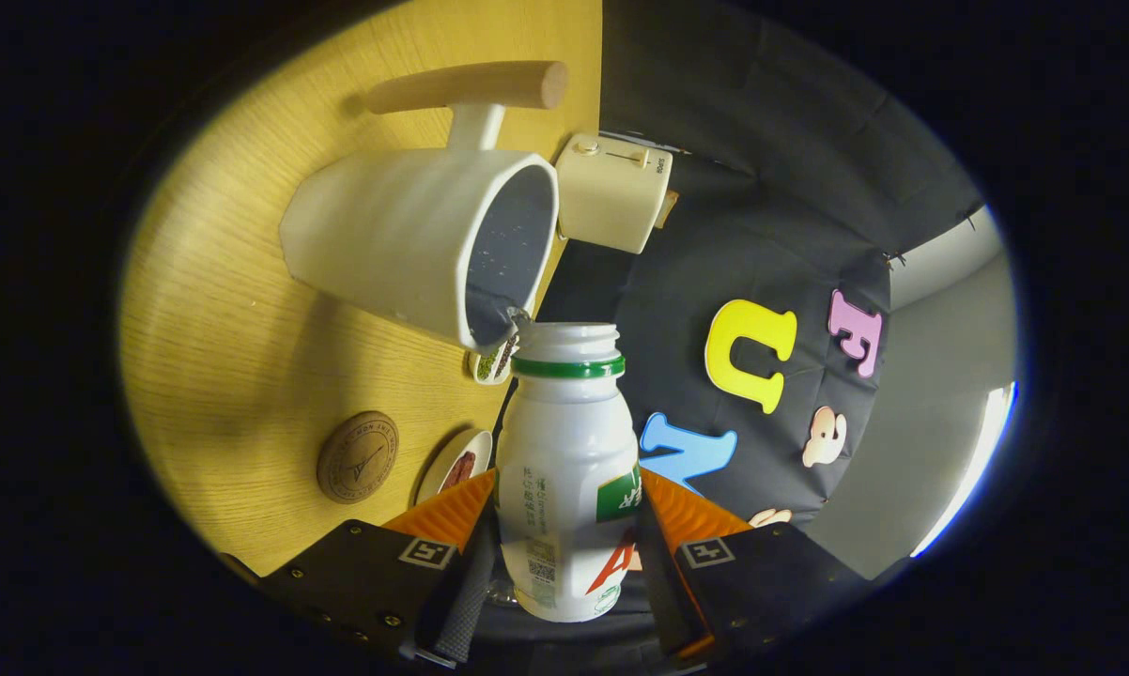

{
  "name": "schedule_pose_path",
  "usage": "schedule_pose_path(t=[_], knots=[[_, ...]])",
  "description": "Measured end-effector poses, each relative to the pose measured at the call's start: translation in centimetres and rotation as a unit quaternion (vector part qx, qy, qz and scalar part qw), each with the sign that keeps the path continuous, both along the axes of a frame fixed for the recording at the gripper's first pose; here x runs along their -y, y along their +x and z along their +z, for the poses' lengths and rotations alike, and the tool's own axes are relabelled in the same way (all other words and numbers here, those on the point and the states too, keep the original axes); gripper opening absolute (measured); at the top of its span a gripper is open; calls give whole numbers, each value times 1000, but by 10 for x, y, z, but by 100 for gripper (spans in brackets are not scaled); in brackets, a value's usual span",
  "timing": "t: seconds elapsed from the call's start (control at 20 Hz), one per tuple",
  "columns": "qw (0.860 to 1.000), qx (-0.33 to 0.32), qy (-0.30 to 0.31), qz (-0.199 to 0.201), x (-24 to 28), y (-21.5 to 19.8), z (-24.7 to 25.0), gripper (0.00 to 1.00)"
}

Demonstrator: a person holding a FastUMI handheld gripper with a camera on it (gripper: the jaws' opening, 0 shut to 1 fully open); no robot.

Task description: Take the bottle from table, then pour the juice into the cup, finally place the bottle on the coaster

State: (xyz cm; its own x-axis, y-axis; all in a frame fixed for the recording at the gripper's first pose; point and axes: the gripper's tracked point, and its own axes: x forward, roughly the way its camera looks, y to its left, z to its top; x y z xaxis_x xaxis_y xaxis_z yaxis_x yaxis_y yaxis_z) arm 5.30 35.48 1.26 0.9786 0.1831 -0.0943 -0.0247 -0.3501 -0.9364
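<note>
While the tongs (564, 526) clamp the bottle (564, 451), its mouth meets the cup (405, 244); coaster (358, 457) nearby.

The gripper (564, 526) clamps both fingers on the white bottle (564, 469), its open mouth at the cup (414, 244) rim (coaster (358, 457) nearby on the table (236, 357)).

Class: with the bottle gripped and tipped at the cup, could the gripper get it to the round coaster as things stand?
Probably yes: the gripper is shut on the bottle, and bare wooden table surrounds the coaster.
</note>
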Motion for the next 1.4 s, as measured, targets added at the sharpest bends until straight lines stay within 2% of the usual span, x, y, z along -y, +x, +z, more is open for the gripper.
schedule_pose_path(t=[0.7, 1.4], knots=[[999, 16, -38, 1, 1, 3, 2, 72], [998, 18, -51, 6, -2, -1, -2, 72]])
